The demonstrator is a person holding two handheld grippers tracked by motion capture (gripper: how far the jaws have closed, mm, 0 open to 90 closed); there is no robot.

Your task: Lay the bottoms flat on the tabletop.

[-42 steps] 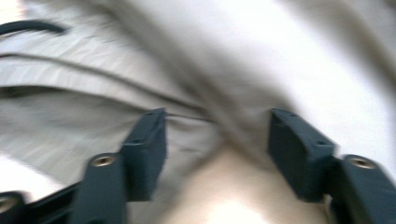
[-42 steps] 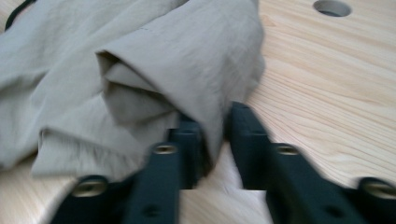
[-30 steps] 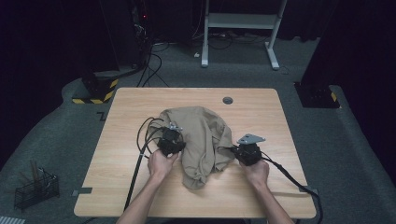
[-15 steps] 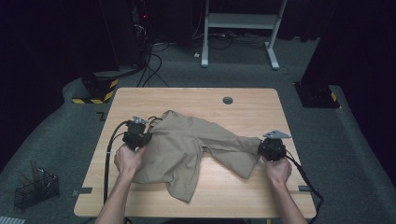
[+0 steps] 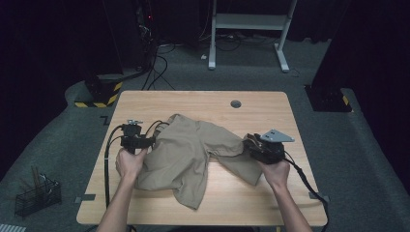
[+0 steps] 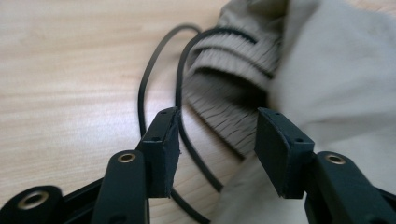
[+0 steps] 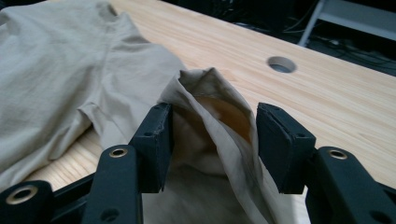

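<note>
A beige garment [image 5: 186,152] lies spread across the middle of the wooden table [image 5: 203,101]. My left gripper [image 5: 146,141] is at its left edge, held in a hand. Its jaws are open in the left gripper view [image 6: 217,126], with the ribbed striped band [image 6: 229,121] of the garment [image 6: 327,70] and a black cable [image 6: 144,88] lying between them. My right gripper [image 5: 249,143] is at the garment's right end. It stands open [image 7: 215,121] around a raised fold [image 7: 210,93] of the cloth, and its pads [image 7: 156,140] are not pressed together.
A round cable hole [image 5: 236,104] sits near the table's far edge, also seen from the right gripper [image 7: 281,64]. A wire basket [image 5: 36,195] stands on the floor at the left. A white desk frame [image 5: 246,29] and a yellow-black striped base [image 5: 99,94] lie beyond the table.
The garment went from a bunched heap to spread out as both hands pulled apart. Since half a second ago the right gripper has shifted slightly left.
</note>
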